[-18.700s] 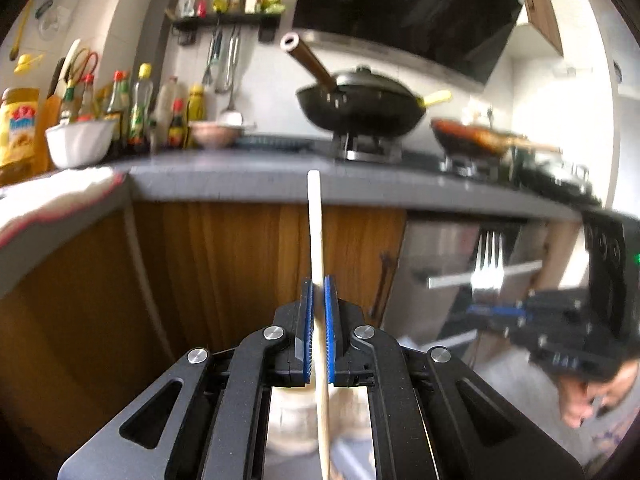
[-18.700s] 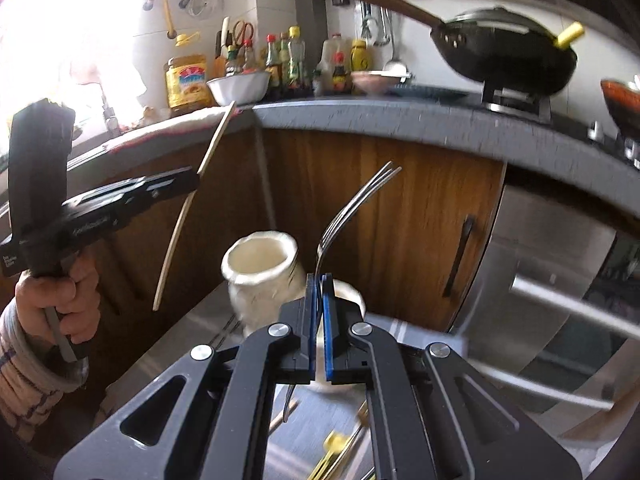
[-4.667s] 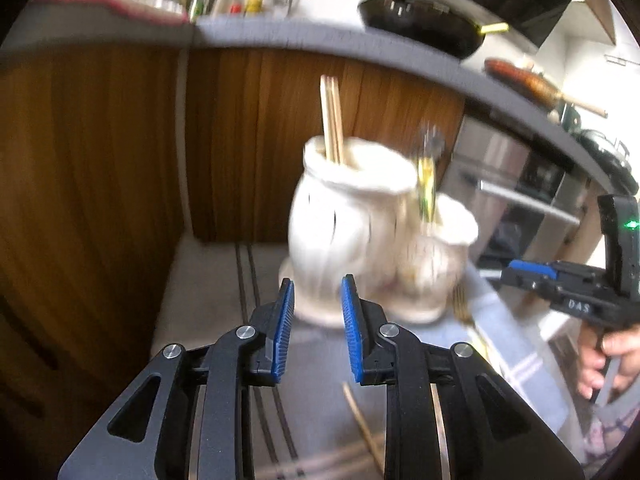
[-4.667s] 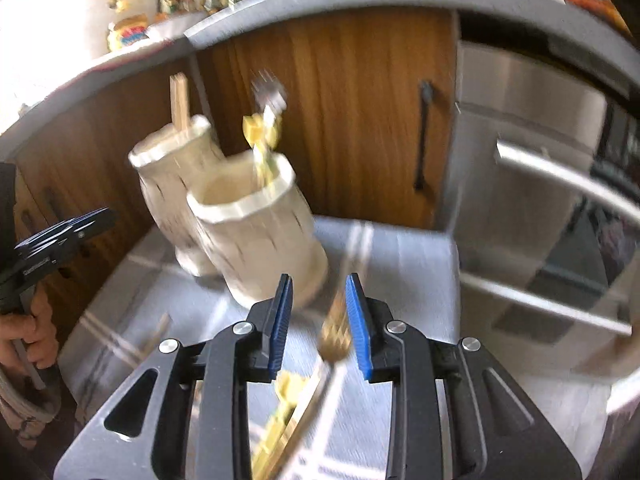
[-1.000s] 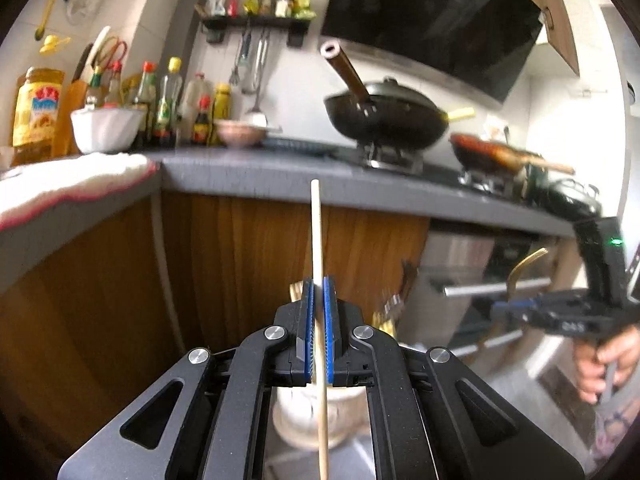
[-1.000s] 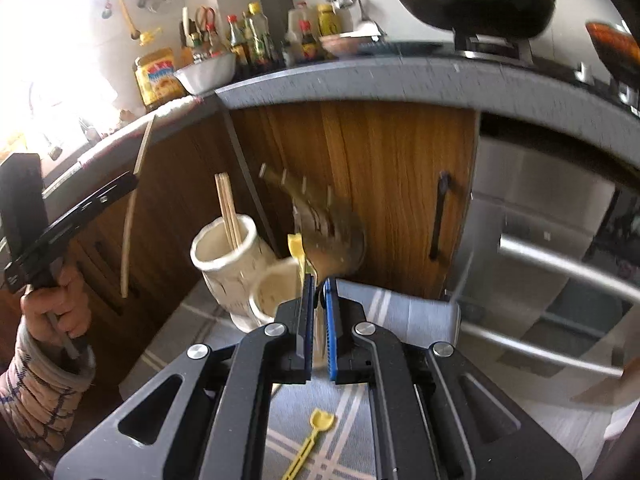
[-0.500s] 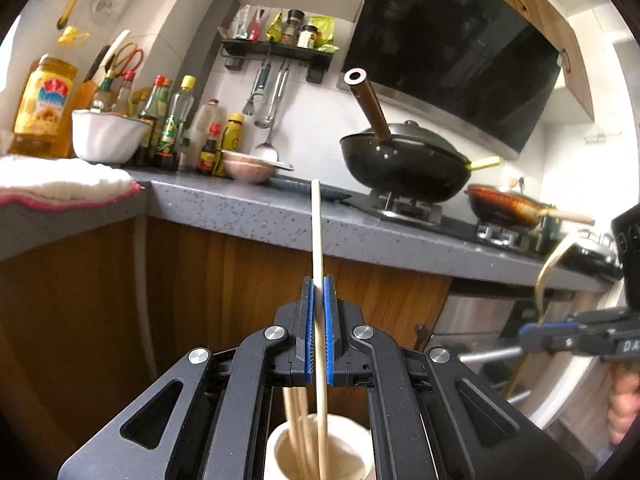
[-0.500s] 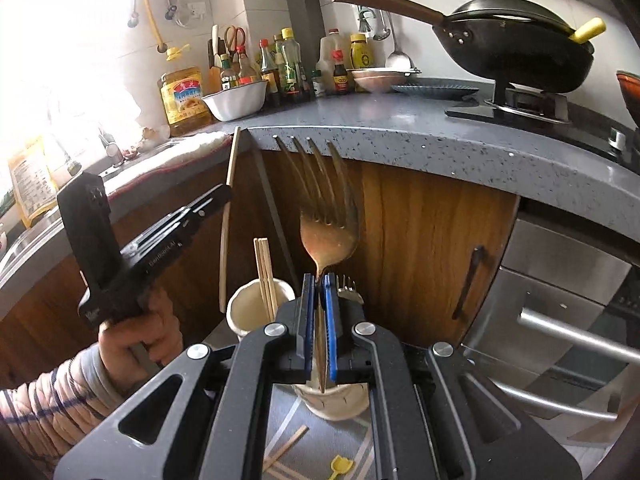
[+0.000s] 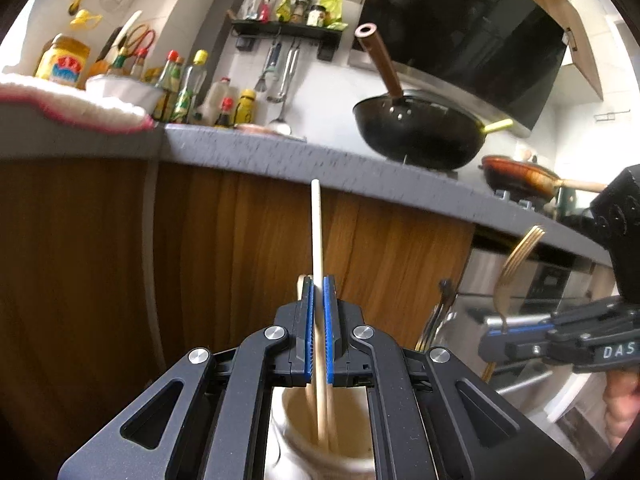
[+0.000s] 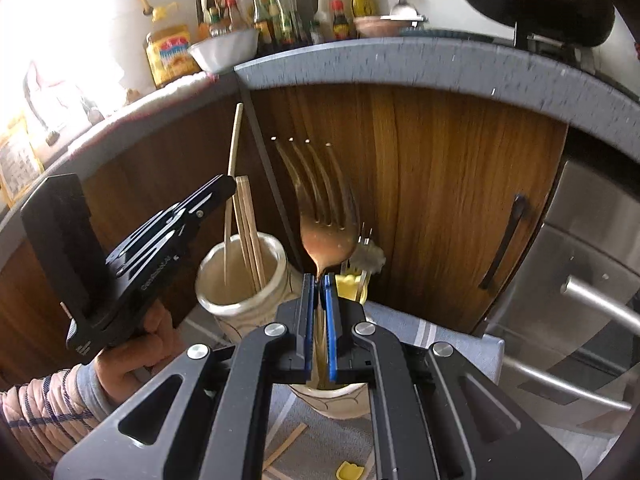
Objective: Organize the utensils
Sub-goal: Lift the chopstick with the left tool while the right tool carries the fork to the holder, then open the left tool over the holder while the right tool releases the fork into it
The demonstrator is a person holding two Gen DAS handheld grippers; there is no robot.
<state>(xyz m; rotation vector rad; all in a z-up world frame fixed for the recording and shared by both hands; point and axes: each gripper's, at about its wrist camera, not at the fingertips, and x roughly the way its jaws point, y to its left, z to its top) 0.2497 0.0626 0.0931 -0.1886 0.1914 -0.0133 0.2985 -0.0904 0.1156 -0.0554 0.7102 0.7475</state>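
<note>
Left tongs [image 9: 318, 328] clamp a chopstick [image 9: 316, 232] upright, its lower end already inside the pot [image 10: 240, 280] beneath them; right tongs [image 10: 319, 320] grip a fork [image 10: 320, 216] tines-up over the second pot [image 10: 332, 398]. Each should drop straight, clear of the rims; the cabinet [image 10: 440, 184] stands close behind, with open room nearer the holder

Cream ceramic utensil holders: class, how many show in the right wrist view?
2. One holder stands at left, holding wooden chopsticks; the other holder sits below the right gripper, partly hidden. More may be hidden.
</note>
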